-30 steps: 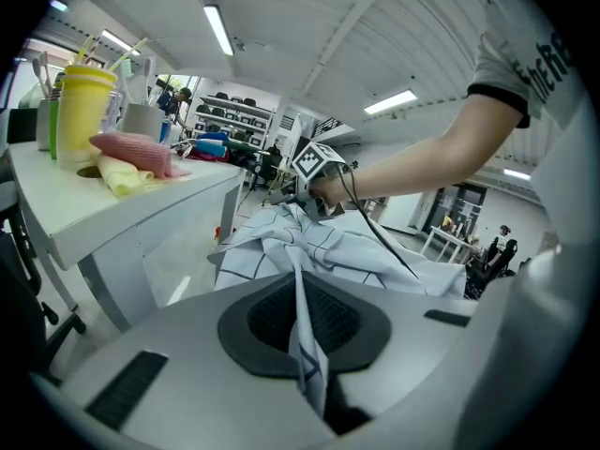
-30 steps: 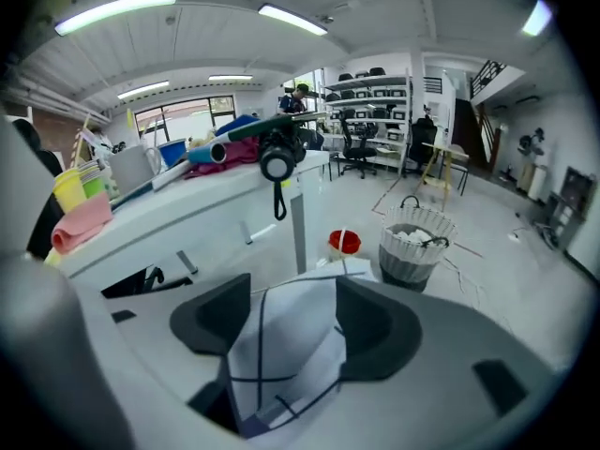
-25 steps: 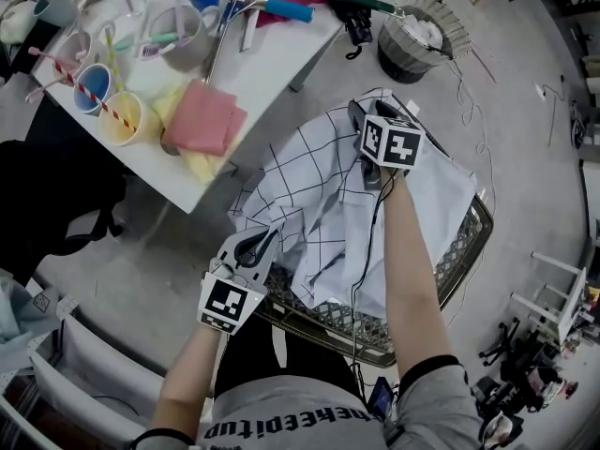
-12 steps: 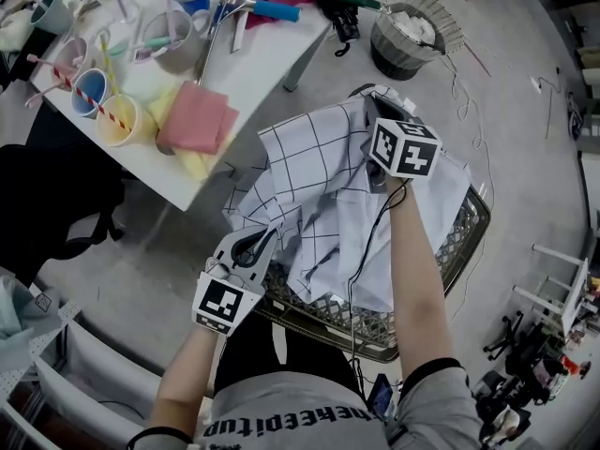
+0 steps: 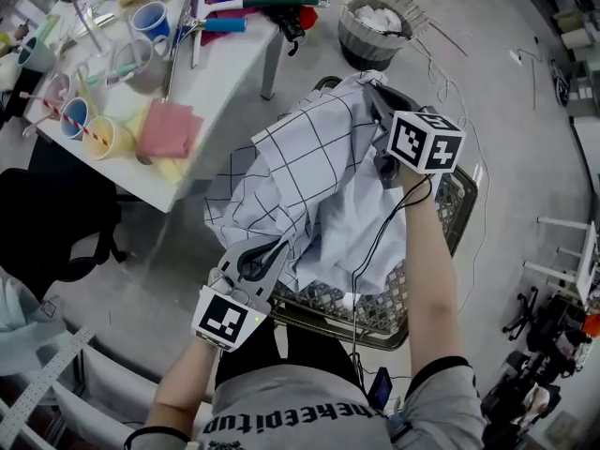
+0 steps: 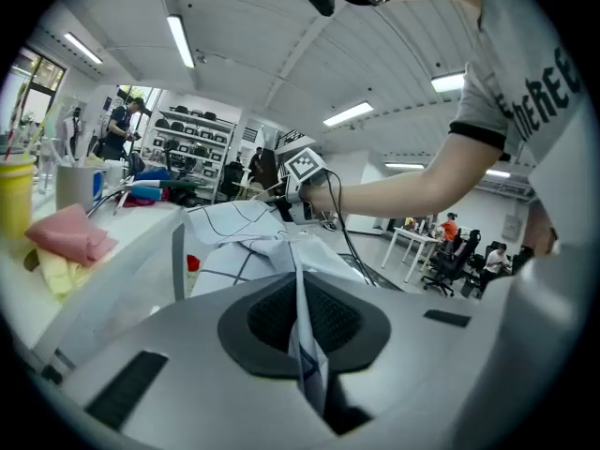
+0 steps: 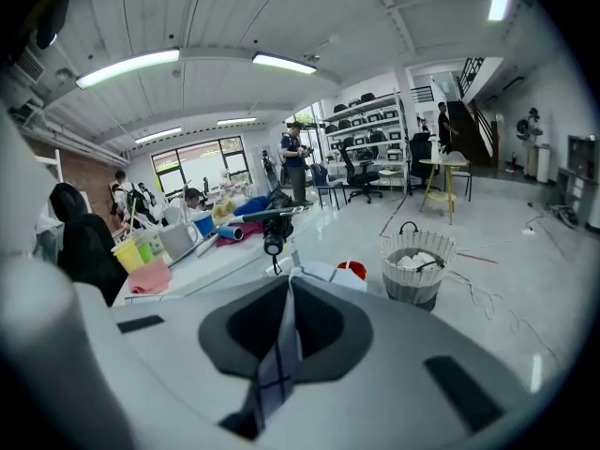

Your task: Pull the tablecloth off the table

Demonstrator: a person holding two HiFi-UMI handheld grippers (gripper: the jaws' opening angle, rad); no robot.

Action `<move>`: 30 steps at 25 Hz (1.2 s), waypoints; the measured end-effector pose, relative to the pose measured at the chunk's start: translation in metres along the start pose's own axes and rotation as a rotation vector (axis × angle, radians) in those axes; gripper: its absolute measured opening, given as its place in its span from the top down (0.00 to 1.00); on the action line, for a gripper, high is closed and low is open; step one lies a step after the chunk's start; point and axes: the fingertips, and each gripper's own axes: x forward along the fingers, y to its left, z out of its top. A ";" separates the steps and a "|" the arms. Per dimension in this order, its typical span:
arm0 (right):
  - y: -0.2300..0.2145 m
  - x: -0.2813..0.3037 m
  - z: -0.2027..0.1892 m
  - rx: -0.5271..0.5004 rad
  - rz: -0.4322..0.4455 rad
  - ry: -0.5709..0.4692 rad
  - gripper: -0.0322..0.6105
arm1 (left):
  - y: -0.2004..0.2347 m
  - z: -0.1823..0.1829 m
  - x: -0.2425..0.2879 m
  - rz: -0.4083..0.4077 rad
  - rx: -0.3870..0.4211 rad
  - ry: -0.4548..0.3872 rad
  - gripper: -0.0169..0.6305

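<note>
The tablecloth (image 5: 300, 172), white with a black grid, hangs bunched above the wire-mesh table (image 5: 450, 242) and still drapes onto it. My left gripper (image 5: 277, 247) is at the cloth's near edge and is shut on a fold of it; in the left gripper view the fold (image 6: 302, 336) is pinched between the pads. My right gripper (image 5: 369, 90) is shut on the far, raised edge of the cloth. In the right gripper view a strip of gridded cloth (image 7: 279, 364) is clamped in the closed jaws. The right gripper (image 6: 302, 169) also shows in the left gripper view, beyond the cloth.
A white table (image 5: 234, 73) at the upper left holds cups, straws, tools and a pink cloth (image 5: 164, 129). A round wire basket (image 5: 375, 26) stands on the floor beyond the mesh table. A black chair (image 5: 56, 223) is at the left. A cable (image 5: 370, 251) hangs from the right gripper.
Both grippers have risen with the cloth. The cloth is lifted higher and bunched together, and more of the mesh table shows at the right.
</note>
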 end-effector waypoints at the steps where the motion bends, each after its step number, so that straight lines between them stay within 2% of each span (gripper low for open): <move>1: -0.003 -0.009 0.003 0.007 0.008 -0.010 0.92 | -0.010 0.005 0.002 -0.021 0.006 -0.003 0.95; 6: -0.022 -0.048 0.009 0.038 0.023 -0.048 0.92 | -0.048 0.019 0.013 -0.077 0.014 -0.029 0.95; 13: -0.037 -0.067 0.009 0.069 0.018 -0.073 0.92 | -0.048 0.029 0.005 -0.007 -0.065 -0.059 0.95; 16: -0.040 -0.069 0.010 0.078 0.013 -0.082 0.92 | -0.047 0.034 0.003 -0.010 -0.043 -0.058 0.95; 21: -0.054 -0.080 0.012 0.034 -0.004 -0.056 0.92 | -0.069 0.044 0.011 -0.067 0.009 -0.068 0.95; 30: -0.106 -0.123 0.004 -0.010 -0.062 -0.025 0.90 | -0.138 0.055 0.046 -0.221 0.064 -0.067 0.95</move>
